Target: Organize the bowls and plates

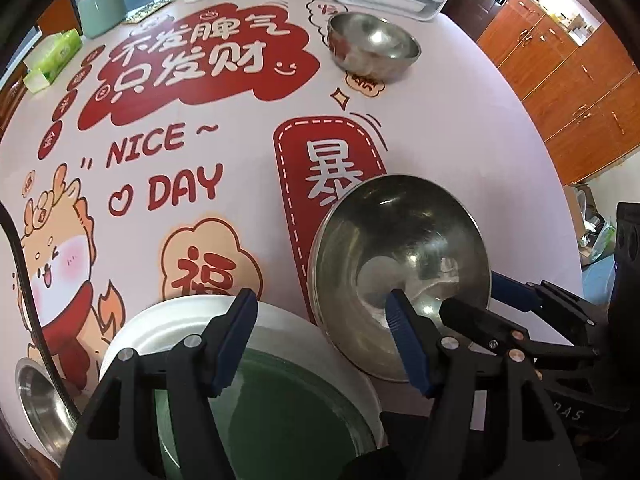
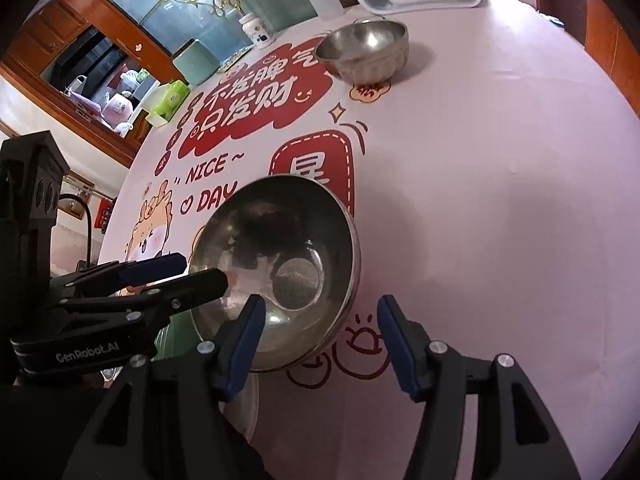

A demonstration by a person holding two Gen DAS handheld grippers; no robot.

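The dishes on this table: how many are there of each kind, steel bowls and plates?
Steel bowls: 3 — the near bowl, the far bowl, and one at the left edge, only partly in view.
Plates: 1 — a white plate with a green centre.
Total: 4 dishes.

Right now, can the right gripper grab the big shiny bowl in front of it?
Probably yes. The right gripper is open, its fingers either side of the big steel bowl's near rim, nothing between.
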